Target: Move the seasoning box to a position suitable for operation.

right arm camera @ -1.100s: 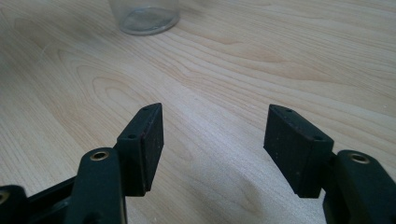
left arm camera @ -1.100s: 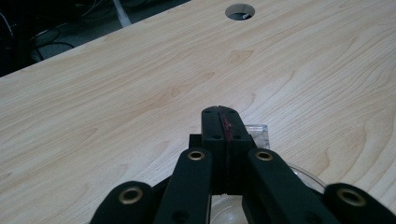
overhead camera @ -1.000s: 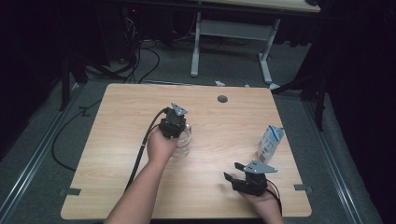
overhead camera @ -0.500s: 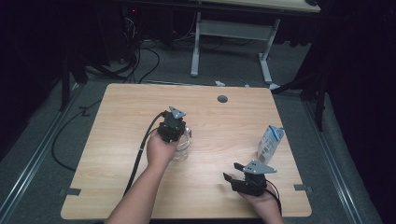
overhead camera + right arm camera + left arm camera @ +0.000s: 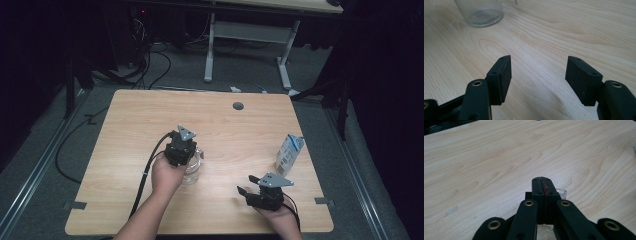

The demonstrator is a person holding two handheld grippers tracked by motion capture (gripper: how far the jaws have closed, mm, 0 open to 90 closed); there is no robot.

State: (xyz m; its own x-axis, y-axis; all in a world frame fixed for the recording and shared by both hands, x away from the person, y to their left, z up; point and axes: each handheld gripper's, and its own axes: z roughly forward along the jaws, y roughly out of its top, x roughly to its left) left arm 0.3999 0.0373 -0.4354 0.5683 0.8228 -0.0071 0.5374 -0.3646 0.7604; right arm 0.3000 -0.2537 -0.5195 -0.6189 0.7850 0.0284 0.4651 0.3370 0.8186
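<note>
Holding my left gripper (image 5: 186, 148) over the clear glass jar (image 5: 192, 170) near the middle of the light wooden table (image 5: 125, 130), I see its jaws pressed flat together, and a clear edge of glass peeks out just beside them in the left gripper view. My right gripper (image 5: 248, 187) rests at the near right, jaws wide apart with bare wood between them, well apart from the jar. A white and blue milk carton (image 5: 289, 154) stands upright by the right edge.

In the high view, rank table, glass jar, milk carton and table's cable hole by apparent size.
1. Table
2. Glass jar and milk carton: look alike, and the left gripper partly hides the jar
3. Cable hole
</note>
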